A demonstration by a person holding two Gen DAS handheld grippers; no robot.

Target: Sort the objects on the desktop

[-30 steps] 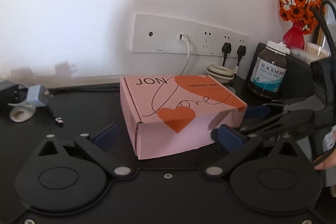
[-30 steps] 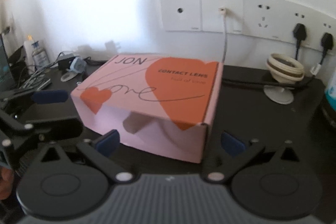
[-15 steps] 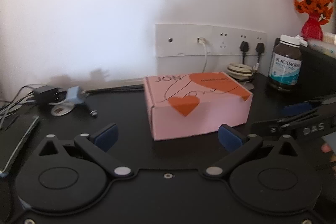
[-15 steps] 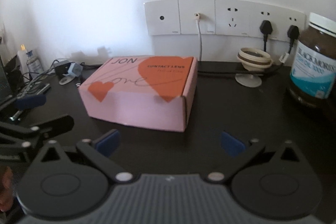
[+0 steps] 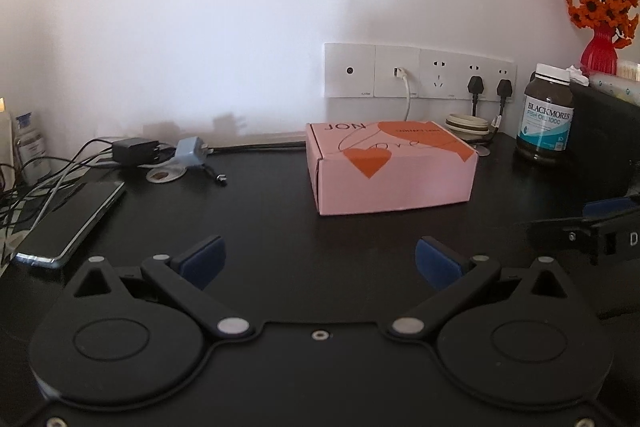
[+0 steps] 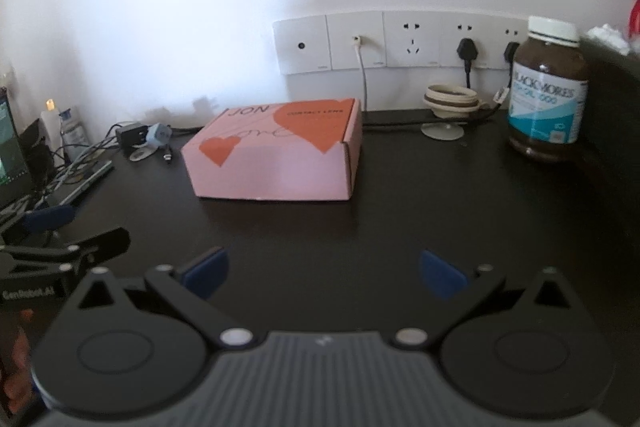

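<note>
Both grippers backed off | pink box [image 5: 394, 167] on black desk [image 5: 280, 227] | white wall [image 5: 240, 7]

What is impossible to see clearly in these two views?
- Pink box: contents hidden, lid closed, both views.
- Flower vase: cut off by the right wrist frame edge.
- Bottle: small label text blurred, right wrist view.
- Phone: screen too dark, left wrist view.
</note>
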